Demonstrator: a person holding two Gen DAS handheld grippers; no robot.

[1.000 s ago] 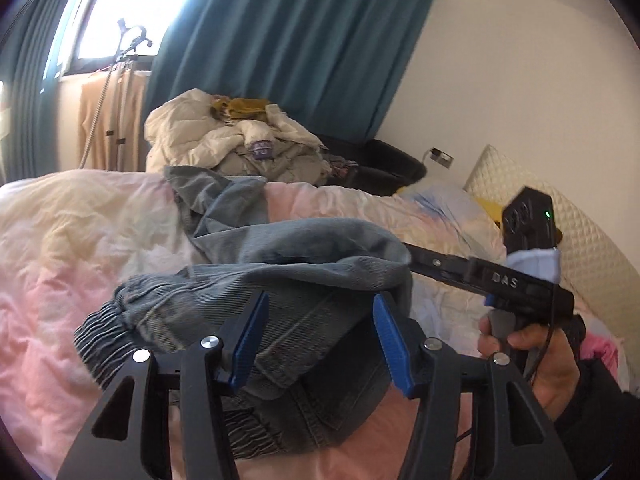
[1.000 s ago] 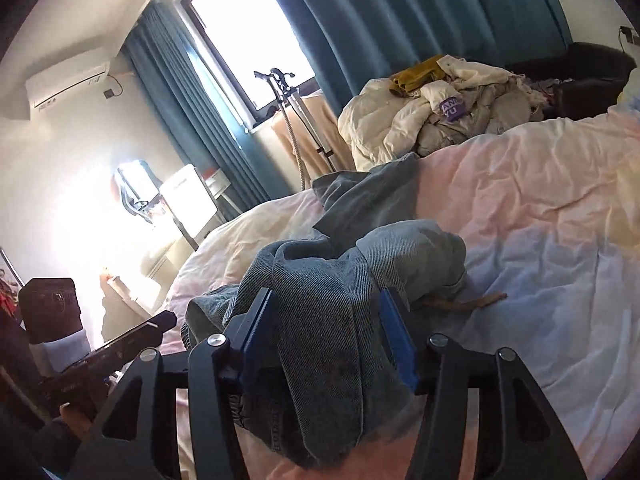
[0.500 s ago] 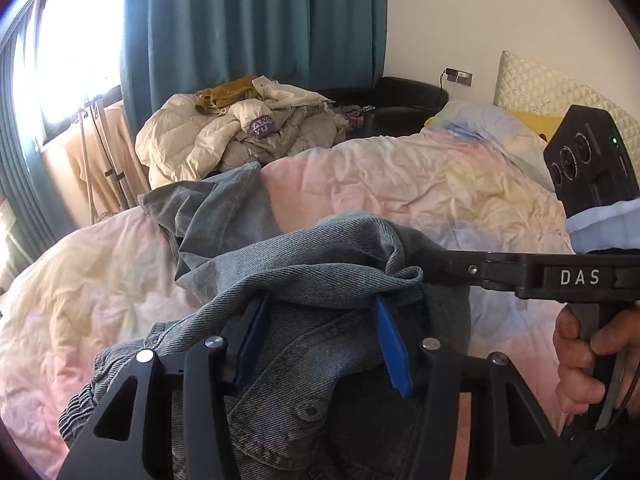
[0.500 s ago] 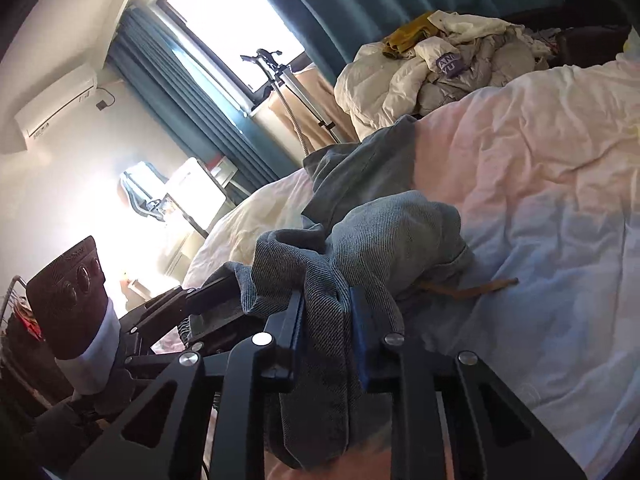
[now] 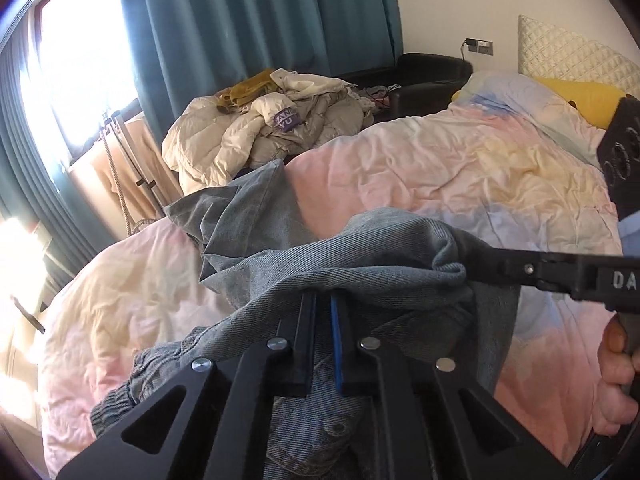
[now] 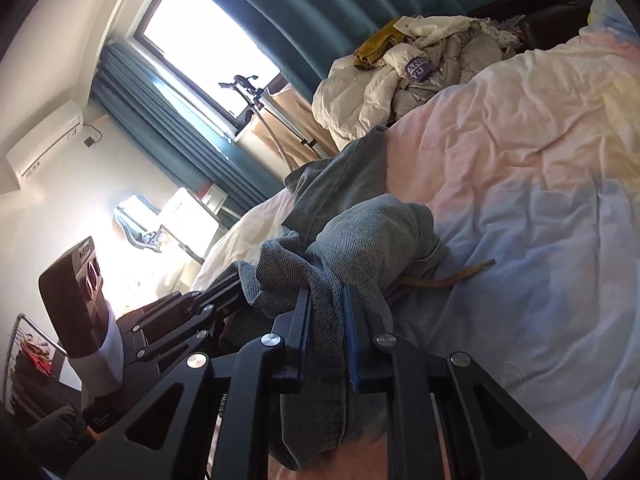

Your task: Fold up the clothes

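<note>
With its blue-padded fingers drawn almost together, the left gripper [image 5: 322, 304] pinches a ridge of the grey-blue denim garment [image 5: 360, 252], only a thin slot showing between the pads. The right gripper [image 6: 326, 304] is clamped the same way, a thick fold of the same denim squeezed between its two pads and hanging down below them. Both grippers grasp the bunched near end of the garment close to each other; in the left wrist view the right gripper's black fingers reach in from the right and disappear under the cloth. The far end of the denim trails away across the bed toward its far edge.

White letters "DA" [image 5: 620, 280] read on the right gripper's body before the frame cuts them off. A purple patch [image 5: 285, 119] on the heap of cream and beige clothing [image 5: 256, 136] beyond the bed reads "ANG YU" as far as can be made out.

Under the garment lies a crumpled quilt in pale pink, yellow and blue [image 5: 460, 168]. Teal curtains [image 5: 248, 20] flank a bright window [image 6: 208, 44], and a white air conditioner [image 6: 44, 144] sits high on the wall.
</note>
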